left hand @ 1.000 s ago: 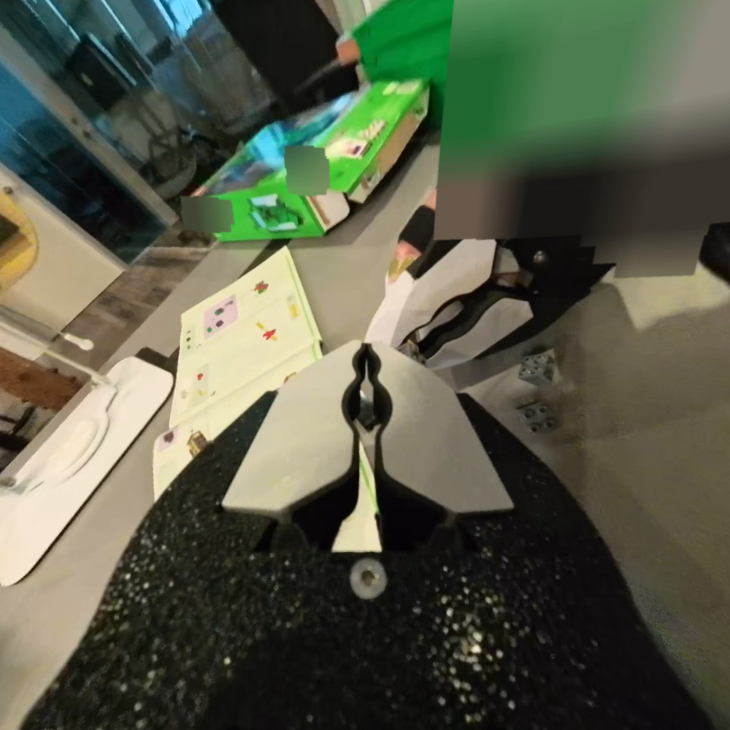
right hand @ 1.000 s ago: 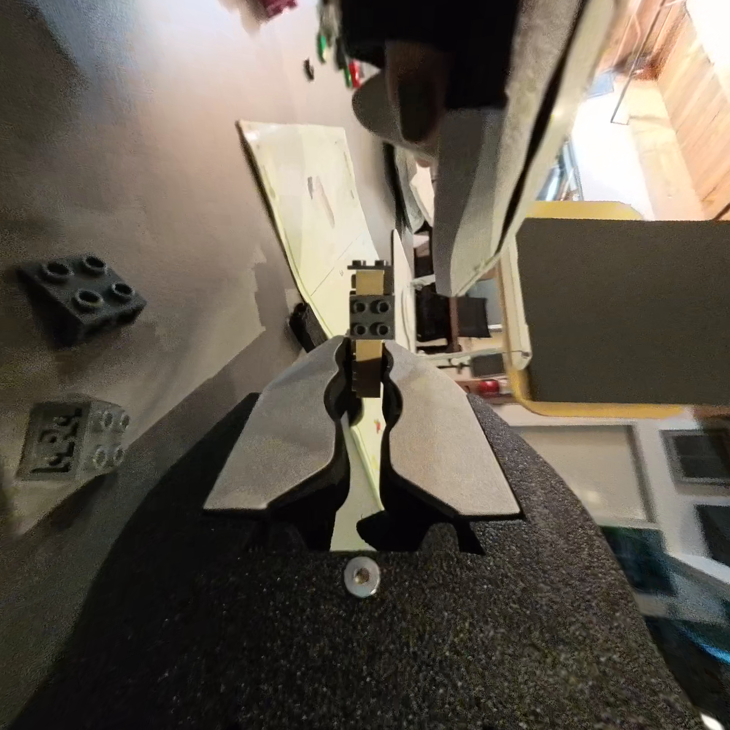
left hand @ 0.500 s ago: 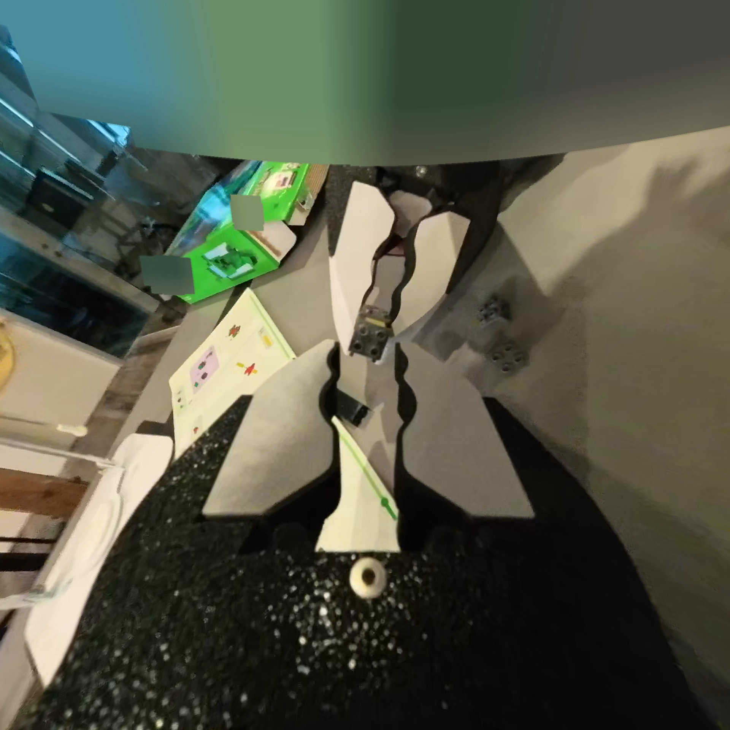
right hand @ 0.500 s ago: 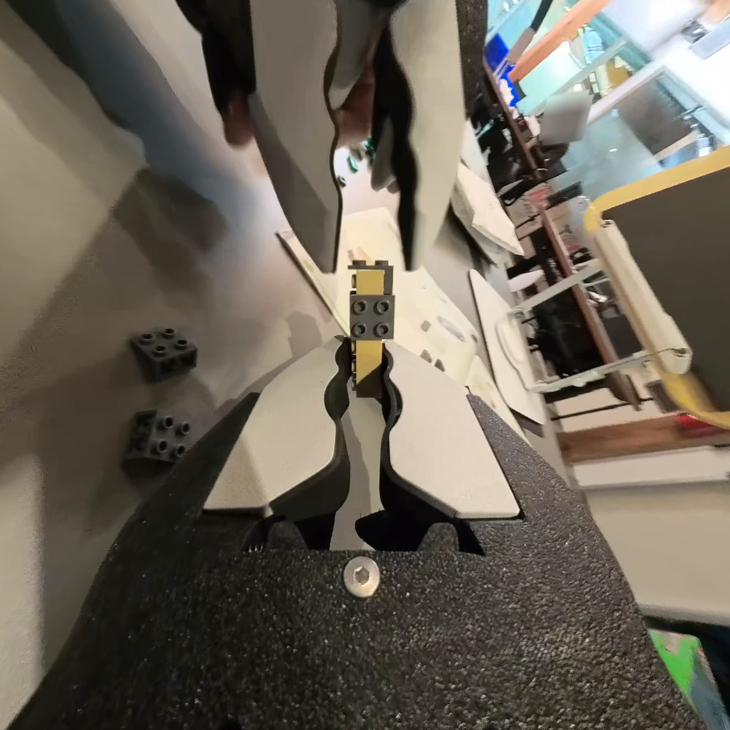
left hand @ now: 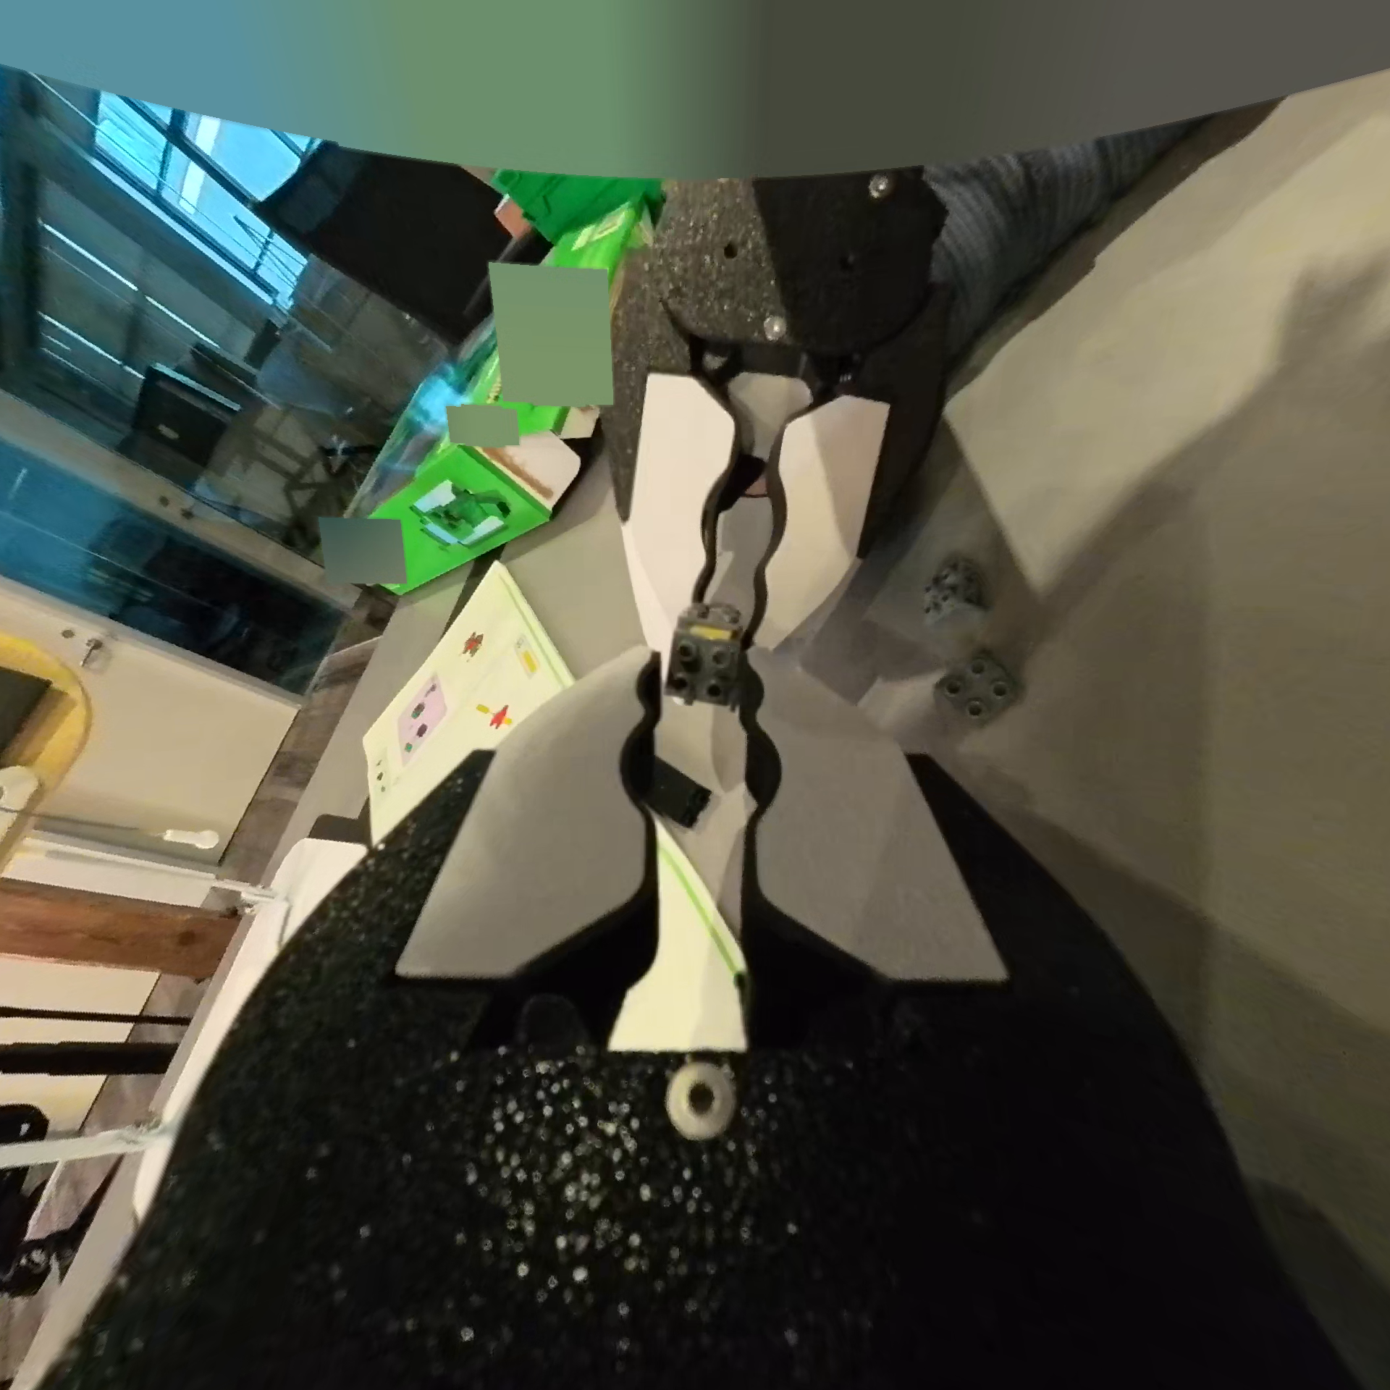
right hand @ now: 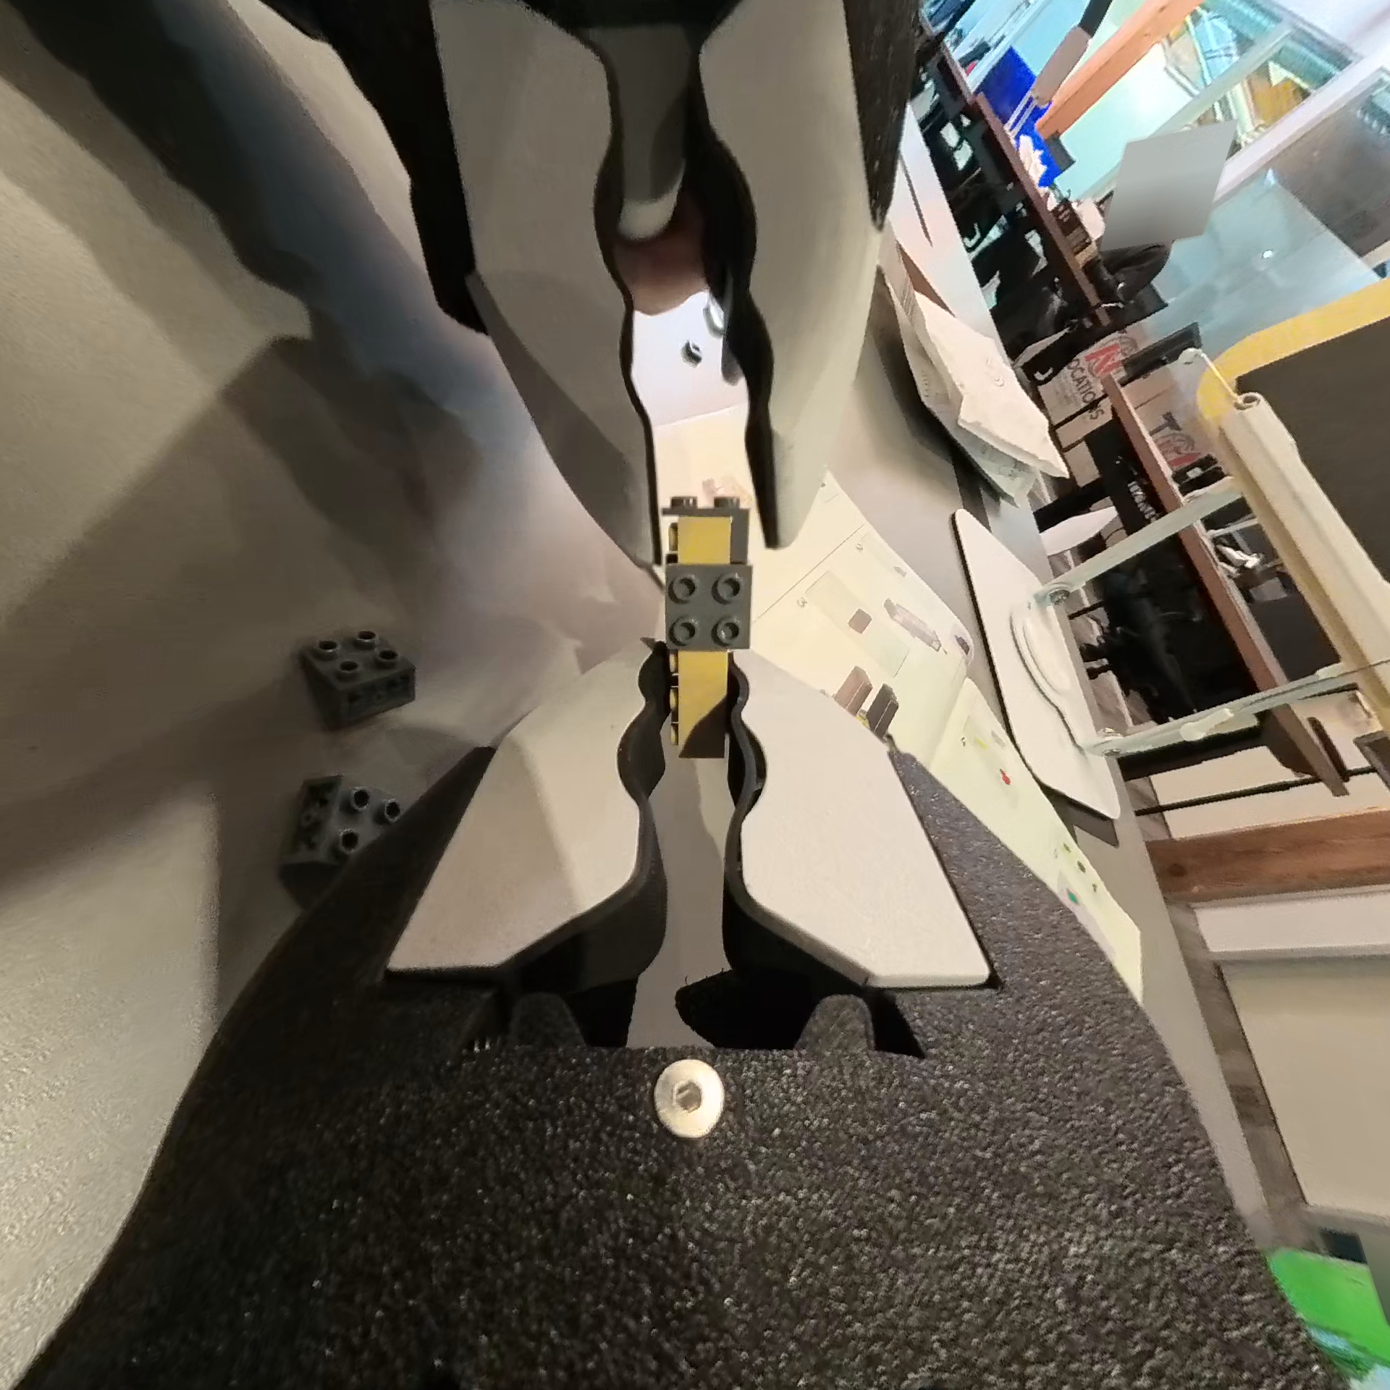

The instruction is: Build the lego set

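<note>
Between the 2 grippers sits the small lego stack [right hand: 705, 611]. Right gripper [right hand: 696, 662] pinches its yellow part tight. Left gripper [left hand: 699, 677] is open around the stack's far end, just beside it. 2 gray bricks [right hand: 359, 669] lie on the table [right hand: 113, 466].

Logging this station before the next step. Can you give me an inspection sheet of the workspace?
Surface: grey tabletop, shadowed.
Job's things: yellow-and-dark-grey lego stack; two loose dark grey studded bricks; open instruction booklet.
Clutter: green cardboard box; small black piece; white flat pad.
Grippers: right gripper jaws shut on the stack; left gripper jaws open around its far end.
Cables: nothing seen.
Surroundings: glass partitions, shelving.
</note>
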`<state>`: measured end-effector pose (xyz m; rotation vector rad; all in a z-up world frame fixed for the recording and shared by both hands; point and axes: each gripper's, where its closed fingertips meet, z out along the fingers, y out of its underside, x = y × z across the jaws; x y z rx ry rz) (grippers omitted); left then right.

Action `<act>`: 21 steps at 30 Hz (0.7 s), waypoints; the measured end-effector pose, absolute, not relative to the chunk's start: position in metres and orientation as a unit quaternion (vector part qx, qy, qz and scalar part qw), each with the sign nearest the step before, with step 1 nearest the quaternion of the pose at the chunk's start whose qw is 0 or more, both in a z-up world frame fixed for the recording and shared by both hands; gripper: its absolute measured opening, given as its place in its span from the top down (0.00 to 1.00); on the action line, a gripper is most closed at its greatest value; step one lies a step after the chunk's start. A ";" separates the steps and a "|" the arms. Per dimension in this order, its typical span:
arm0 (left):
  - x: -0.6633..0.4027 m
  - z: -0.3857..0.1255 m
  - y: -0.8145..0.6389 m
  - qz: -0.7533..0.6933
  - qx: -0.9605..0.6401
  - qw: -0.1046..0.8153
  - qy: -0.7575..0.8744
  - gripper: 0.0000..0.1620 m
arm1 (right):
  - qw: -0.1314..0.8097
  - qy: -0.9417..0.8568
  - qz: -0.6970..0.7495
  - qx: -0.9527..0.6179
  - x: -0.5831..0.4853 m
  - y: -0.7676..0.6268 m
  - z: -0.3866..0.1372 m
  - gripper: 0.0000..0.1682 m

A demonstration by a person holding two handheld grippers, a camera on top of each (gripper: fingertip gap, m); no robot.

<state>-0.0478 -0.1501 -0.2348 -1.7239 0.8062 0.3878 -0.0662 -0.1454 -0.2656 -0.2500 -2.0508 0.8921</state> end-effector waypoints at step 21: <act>-0.065 -0.238 -0.144 0.138 -0.780 0.552 0.260 0.90 | 0.442 -0.792 0.404 -0.117 -0.068 -0.145 -0.253 0.81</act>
